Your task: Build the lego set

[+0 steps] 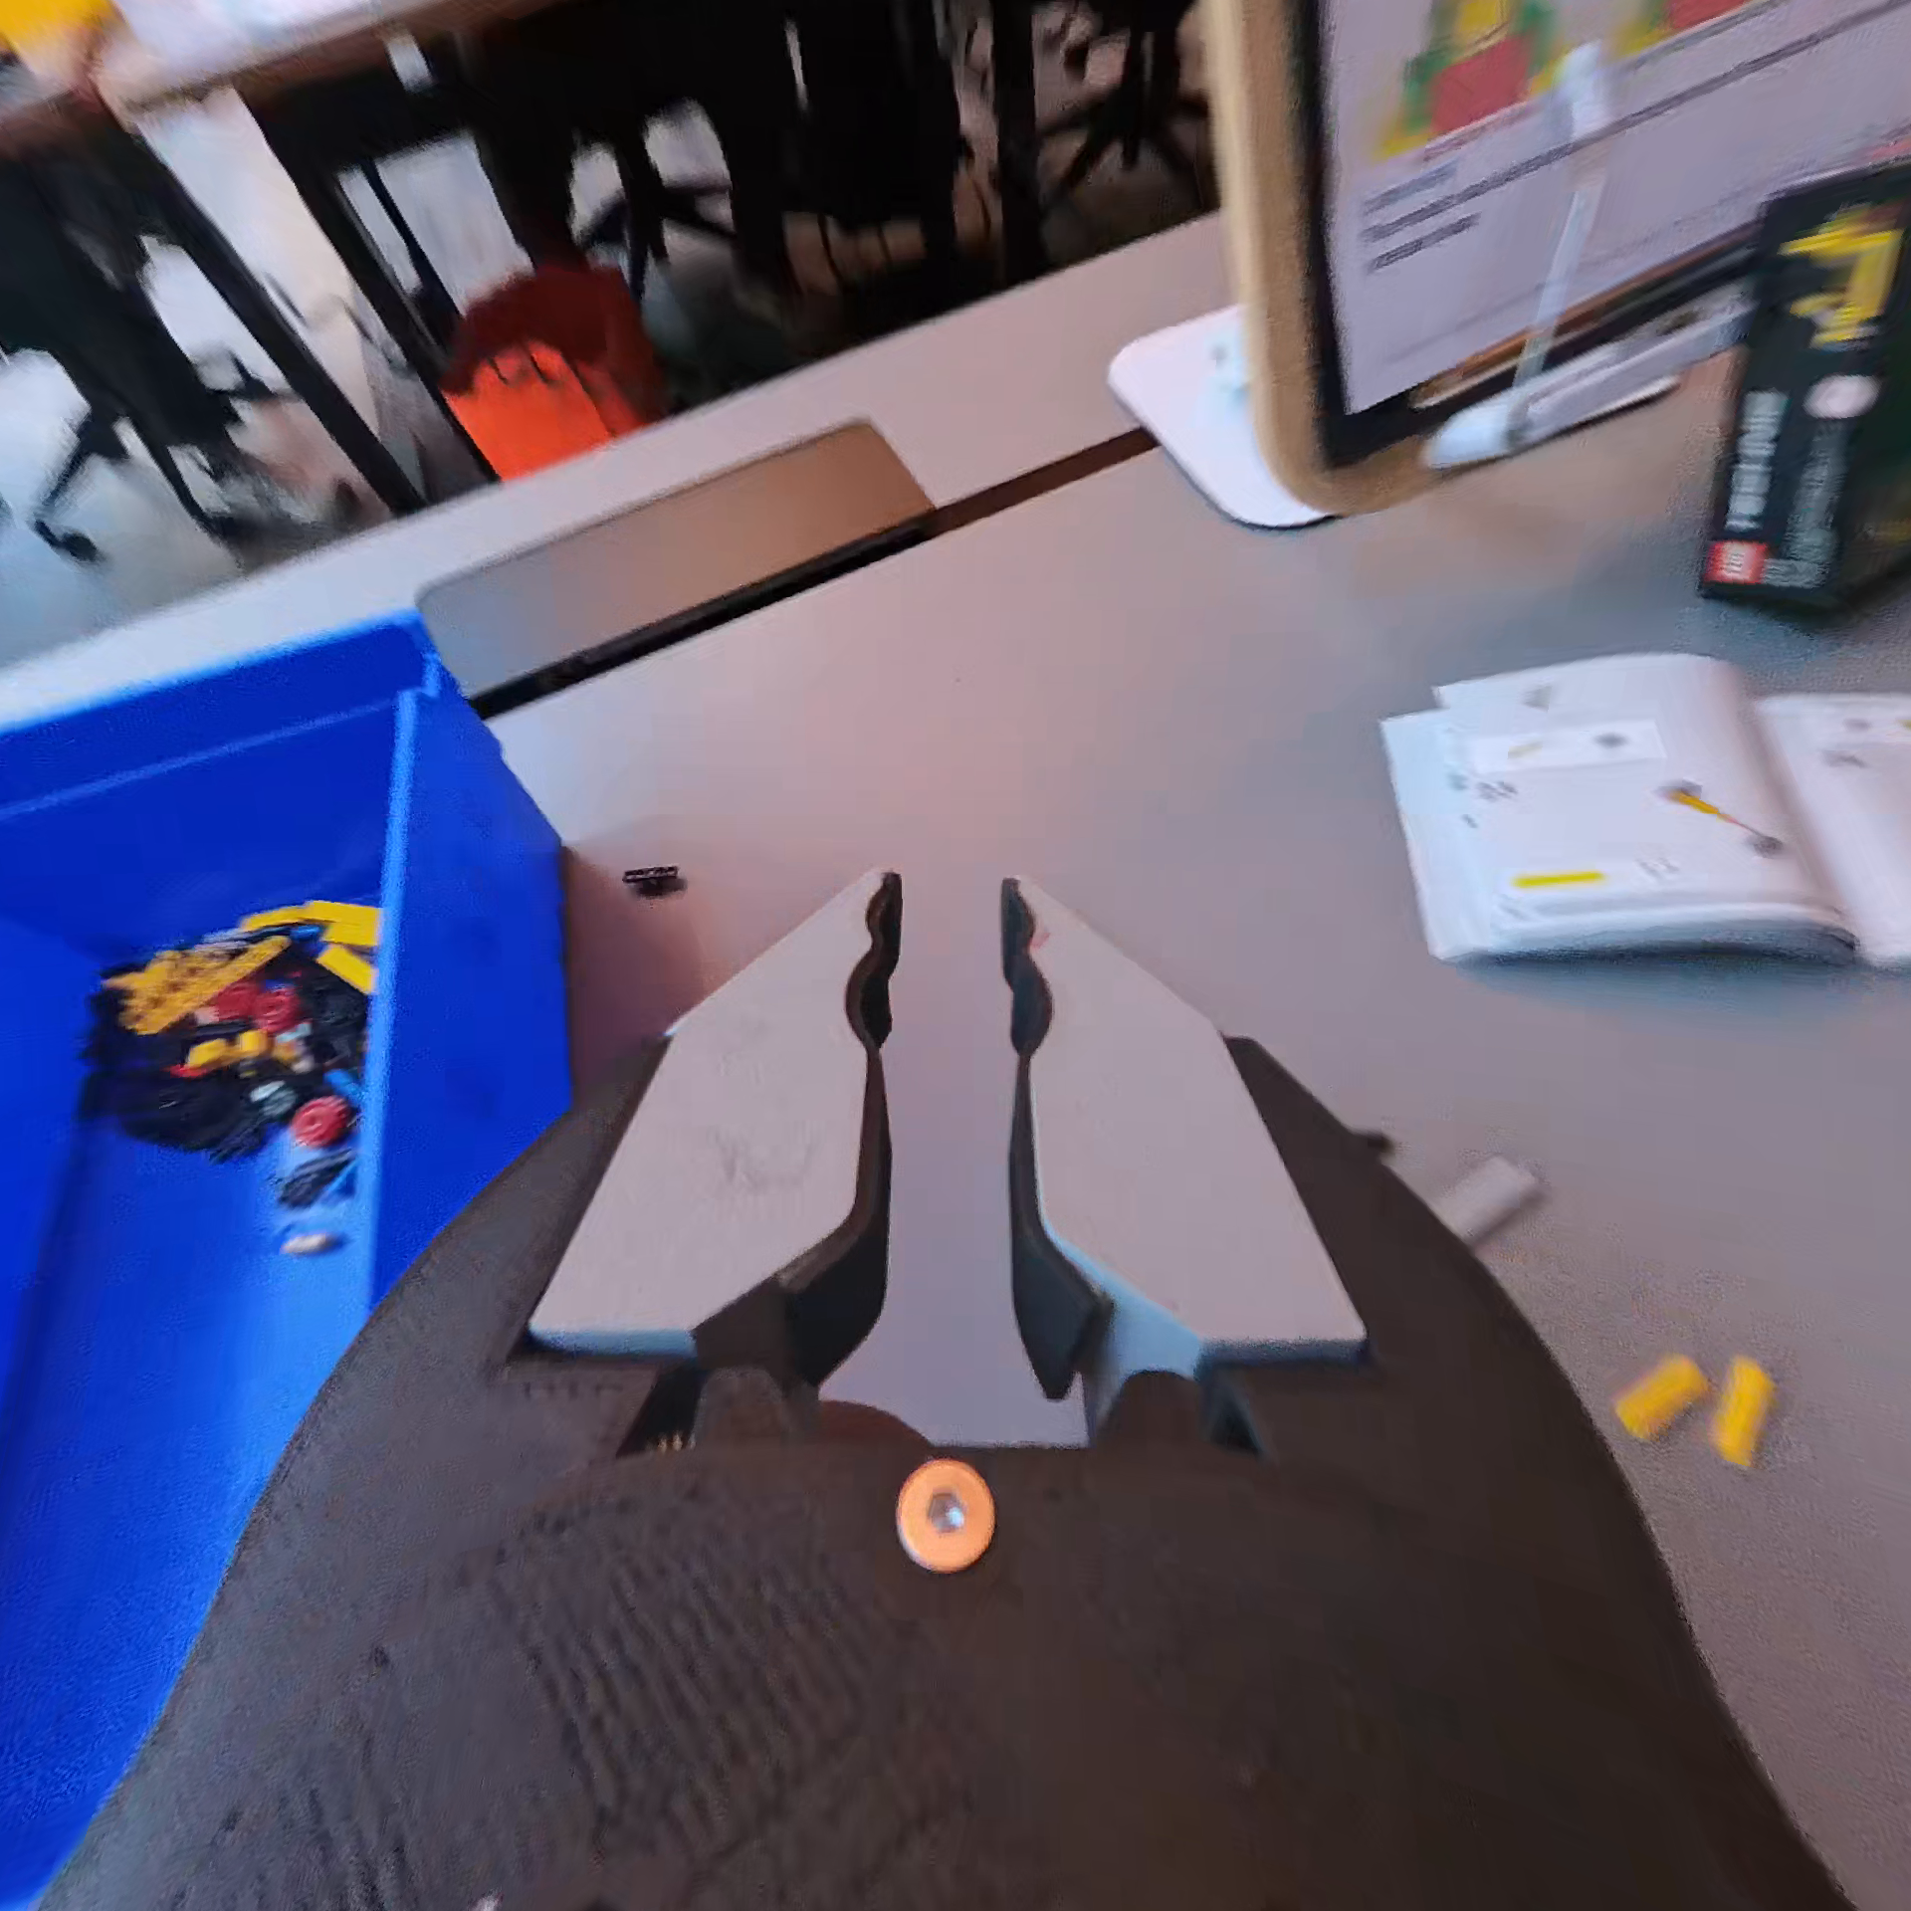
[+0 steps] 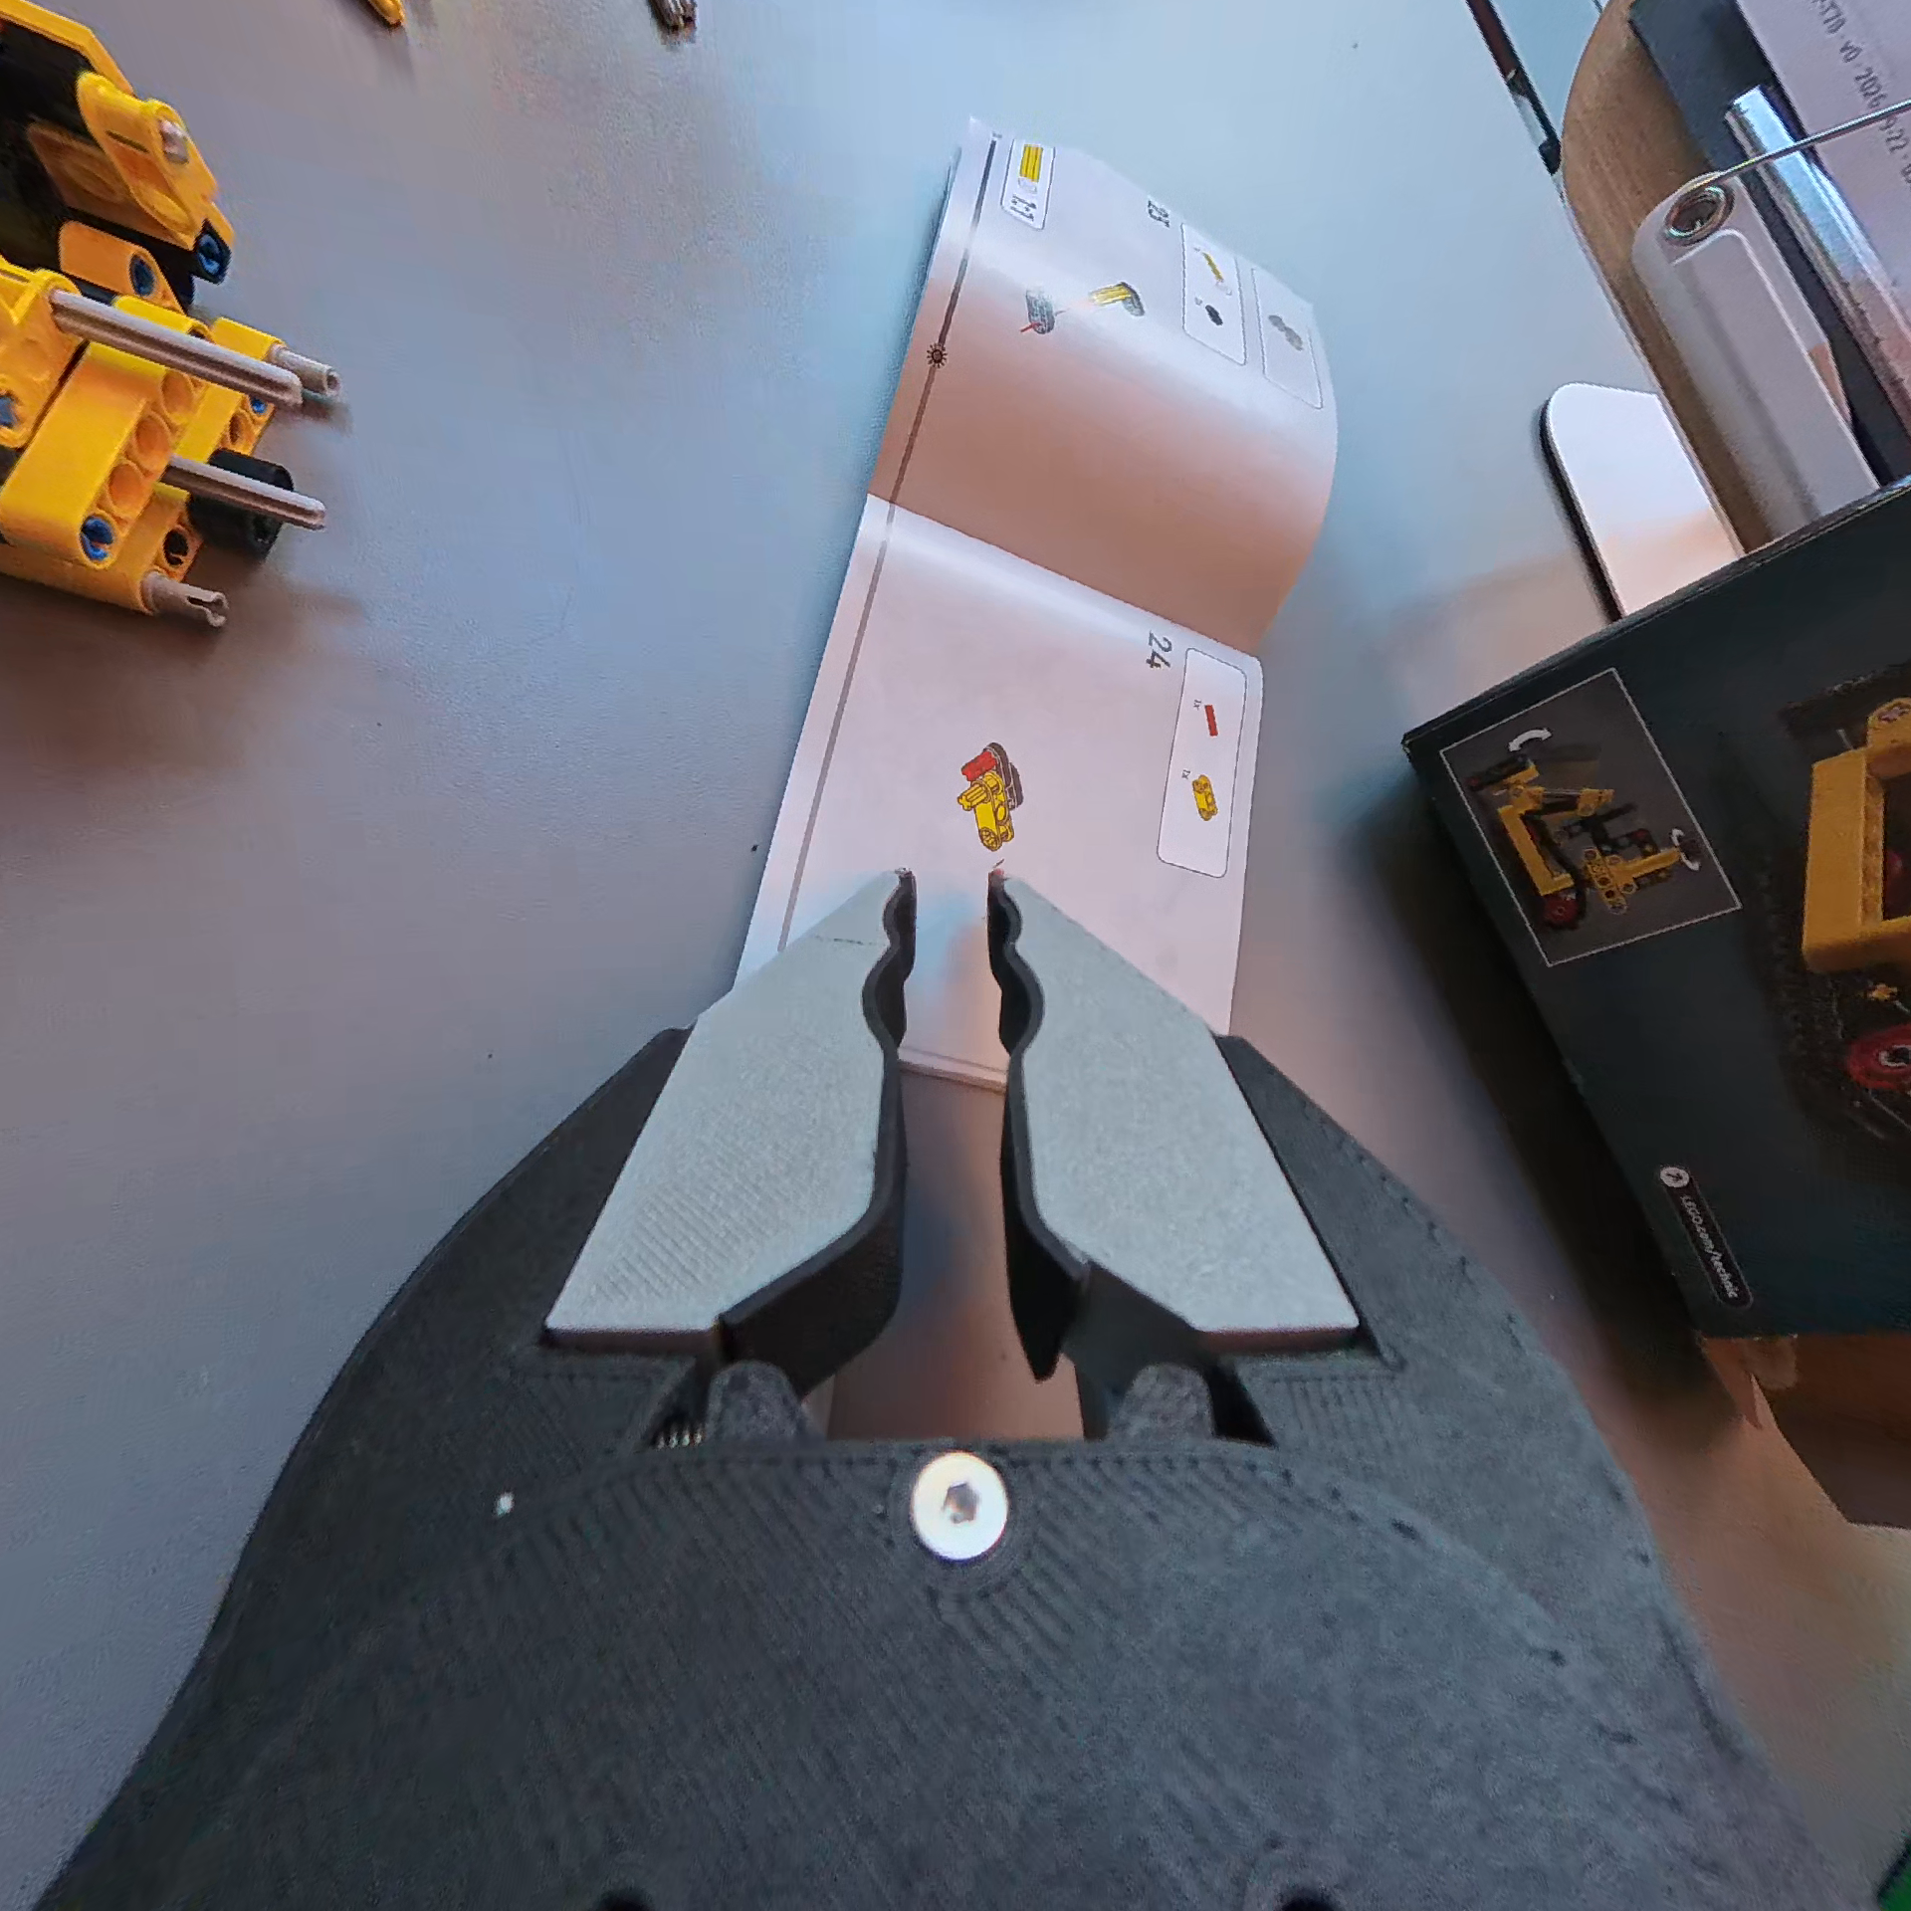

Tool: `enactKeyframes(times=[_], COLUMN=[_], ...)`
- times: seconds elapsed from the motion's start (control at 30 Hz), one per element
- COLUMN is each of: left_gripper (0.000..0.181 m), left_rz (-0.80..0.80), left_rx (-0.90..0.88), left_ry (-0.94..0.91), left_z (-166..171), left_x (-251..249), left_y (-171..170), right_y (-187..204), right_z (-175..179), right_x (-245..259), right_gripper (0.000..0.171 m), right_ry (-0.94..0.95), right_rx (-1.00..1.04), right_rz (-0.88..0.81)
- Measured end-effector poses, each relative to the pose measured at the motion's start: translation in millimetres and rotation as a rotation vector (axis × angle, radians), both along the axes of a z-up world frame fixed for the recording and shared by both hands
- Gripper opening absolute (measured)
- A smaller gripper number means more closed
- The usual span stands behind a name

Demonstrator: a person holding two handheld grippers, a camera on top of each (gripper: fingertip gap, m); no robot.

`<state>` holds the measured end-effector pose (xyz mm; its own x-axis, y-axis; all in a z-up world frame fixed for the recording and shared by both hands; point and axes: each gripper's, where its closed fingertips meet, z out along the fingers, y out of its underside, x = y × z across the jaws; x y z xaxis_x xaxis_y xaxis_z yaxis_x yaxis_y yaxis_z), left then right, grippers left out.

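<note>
My left gripper (image 1: 951,889) is open and empty above the grey table, just right of a blue bin (image 1: 455,931) that holds a heap of yellow, black and red lego pieces (image 1: 238,1034). Two yellow pieces (image 1: 1696,1396) and a grey piece (image 1: 1489,1194) lie loose on the table to its right, and a small black piece (image 1: 654,879) lies near the bin. My right gripper (image 2: 949,889) is open and empty over the open instruction booklet (image 2: 1034,724). A part-built yellow lego model (image 2: 114,414) with grey axles lies at the far left of the right wrist view.
The lego box (image 2: 1696,931) lies right of the booklet; it also stands in the left wrist view (image 1: 1820,393). A tablet on a stand (image 1: 1448,228) is at the back right. The booklet (image 1: 1655,807) shows right of my left gripper. Chairs and an orange object (image 1: 548,362) are beyond the table edge. The tips of one gripper are about 35 cm away from the tips of the other.
</note>
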<state>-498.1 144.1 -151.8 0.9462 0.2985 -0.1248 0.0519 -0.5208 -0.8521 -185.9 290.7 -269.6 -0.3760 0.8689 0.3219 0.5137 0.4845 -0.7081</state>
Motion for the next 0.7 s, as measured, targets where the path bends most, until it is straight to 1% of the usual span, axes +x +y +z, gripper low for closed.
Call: enactKeyframes(times=[0.03, 0.07, 0.1, 0.13, 0.2, 0.23, 0.27, 0.3, 0.37, 0.4, 0.5, 0.53, 0.57, 0.63, 0.7], left_gripper=[0.019, 0.026, 0.04, 0.056, 0.065, 0.059, 0.037, 0.037, 0.068, 0.074, 0.07, 0.057, 0.049, 0.049, 0.048], left_rz=[0.026, 0.064, 0.107, 0.149, 0.224, 0.228, 0.231, 0.268, 0.273, 0.269, 0.273, 0.268, 0.258, 0.254, 0.272], left_rx=[-0.036, -0.095, -0.173, -0.265, -0.395, -0.416, -0.415, -0.42, -0.43, -0.432, -0.411, -0.406, -0.4, -0.402, -0.418], left_ry=[-0.039, -0.077, -0.123, -0.18, -0.335, -0.409, -0.439, -0.41, -0.349, -0.323, -0.242, -0.238, -0.251, -0.282, -0.262], left_z=[-13, -30, -50, -70, -102, -112, -117, -118, -113, -109, -92, -88, -87, -87, -88], left_x=[-18, -38, -59, -78, -105, -110, -114, -124, -127, -127, -136, -138, -138, -139, -145], left_y=[16, 28, 36, 40, 42, 45, 49, 49, 51, 51, 47, 45, 44, 43, 40], right_y=[0, 0, 0, 0, 0, 0, 0, 0, -1, 0, 0, -1, -2, -3, -5], right_z=[0, 0, 0, 0, 0, 0, 0, 0, 0, 1, 2, 2, 2, 1, 0], right_x=[0, 1, 1, 1, 2, 3, 3, 4, 4, 4, 5, 5, 5, 6, 6], right_gripper=[0.01, 0.01, 0.01, 0.01, 0.01, 0.01, 0.01, 0.01, 0.01, 0.01, 0.01, 0.01, 0.01, 0.01, 0.01], right_ry=[0.0, -0.001, -0.002, -0.004, -0.005, -0.006, -0.006, -0.007, -0.007, -0.006, -0.006, -0.007, -0.008, -0.011, -0.012], right_rx=[-0.001, -0.003, -0.006, -0.01, -0.014, -0.015, -0.016, -0.018, -0.028, -0.034, -0.048, -0.05, -0.049, -0.043, -0.035], right_rz=[0.0, -0.001, -0.001, -0.001, 0.0, 0.002, 0.005, 0.008, 0.01, 0.009, 0.007, 0.008, 0.011, 0.016, 0.021])
